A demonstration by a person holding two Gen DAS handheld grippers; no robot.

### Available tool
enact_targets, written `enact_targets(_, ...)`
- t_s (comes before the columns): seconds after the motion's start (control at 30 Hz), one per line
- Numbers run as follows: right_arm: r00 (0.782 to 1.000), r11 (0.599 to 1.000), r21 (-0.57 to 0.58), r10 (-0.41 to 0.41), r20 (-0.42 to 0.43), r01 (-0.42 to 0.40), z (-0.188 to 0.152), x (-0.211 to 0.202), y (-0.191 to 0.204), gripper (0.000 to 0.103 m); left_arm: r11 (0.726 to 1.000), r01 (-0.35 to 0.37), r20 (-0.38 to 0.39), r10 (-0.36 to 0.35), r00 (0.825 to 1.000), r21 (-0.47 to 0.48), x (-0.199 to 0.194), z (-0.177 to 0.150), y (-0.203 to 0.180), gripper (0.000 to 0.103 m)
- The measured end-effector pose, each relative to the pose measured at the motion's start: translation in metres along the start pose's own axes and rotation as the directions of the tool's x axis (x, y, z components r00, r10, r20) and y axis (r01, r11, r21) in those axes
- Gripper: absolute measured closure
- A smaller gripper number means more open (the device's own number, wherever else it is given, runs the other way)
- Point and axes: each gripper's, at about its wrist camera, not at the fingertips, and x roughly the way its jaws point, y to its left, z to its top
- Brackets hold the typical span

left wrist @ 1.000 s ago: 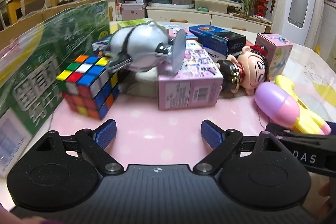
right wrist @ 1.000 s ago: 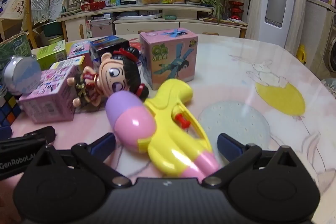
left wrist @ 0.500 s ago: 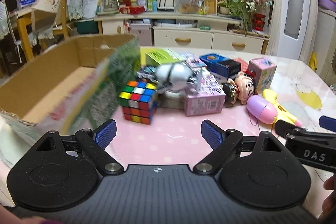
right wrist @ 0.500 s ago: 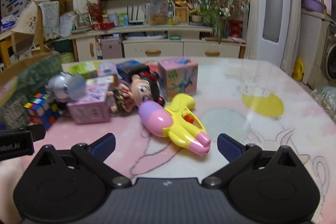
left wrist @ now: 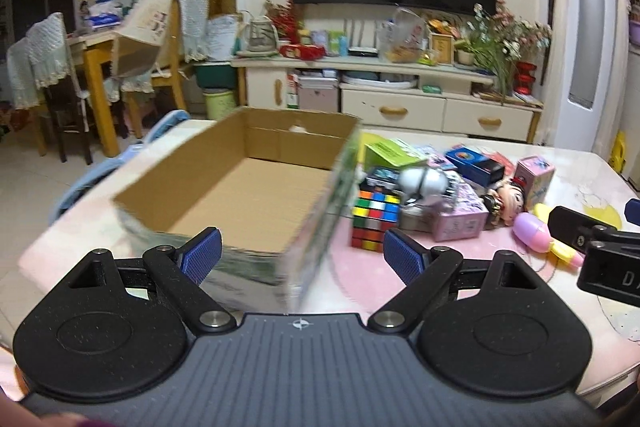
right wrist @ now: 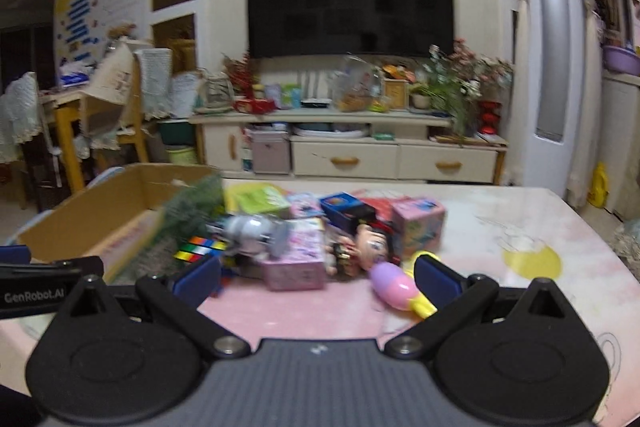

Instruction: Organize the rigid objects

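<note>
An open cardboard box (left wrist: pixel 280 143) lies on the left of the table, its floor bare. To its right is a heap of toys: a Rubik's cube (left wrist: pixel 374 219), a grey round toy (left wrist: pixel 424 181), a pink carton (left wrist: pixel 460 223), a big-headed doll (left wrist: pixel 508 203) and a yellow-pink water gun (left wrist: pixel 532 231). My left gripper (left wrist: pixel 302 255) hangs open above the box's near right corner. My right gripper (right wrist: pixel 316 277) is open too, raised in front of the pink carton (right wrist: pixel 296 259), doll (right wrist: pixel 372 247) and water gun (right wrist: pixel 394 285). Neither holds anything.
Behind the heap lie a green carton (left wrist: pixel 390 151), a blue carton (left wrist: pixel 474 163) and a pink dragonfly box (left wrist: pixel 534 175). The right part of the table (right wrist: pixel 520 227) carries only its printed cloth. Beyond the table stand a TV cabinet (right wrist: pixel 396 155) and chairs (left wrist: pixel 56 67).
Both grippers have pulled back and risen from the table, so the toys look smaller and the box's inside now shows. Both stay open.
</note>
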Motion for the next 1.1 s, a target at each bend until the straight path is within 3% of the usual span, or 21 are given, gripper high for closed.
enact_targets(0.27, 0.997, 0.997, -0.009, 0.076, 0.026, -0.076, 0.009, -0.021, 0.03, 0.001, 0.999, -0.046, 0.028, 0.047, 0.999, -0.016, -0.022, -0.007, 0.018, 0.0)
enact_targets(0.7, 0.995, 0.995, -0.047, 0.091, 0.048, -0.089, 0.002, -0.032, 0.03, 0.001, 0.999, -0.039, 0.067, 0.041, 0.997, -0.036, -0.024, -0.012, 0.007, 0.0)
enact_targets(0.97, 0.999, 0.997, -0.074, -0.007, 0.033, 0.009, -0.032, -0.008, -0.013, 0.001, 1.0, 0.014, 0.112, -0.014, 0.994, 0.005, 0.015, -0.011, 0.0, 0.0)
enact_targets(1.1, 0.998, 0.997, -0.046, -0.07, -0.007, 0.07, -0.046, 0.016, -0.046, 0.001, 1.0, 0.003, 0.139, -0.007, 0.99, 0.029, 0.037, -0.001, -0.007, 0.0)
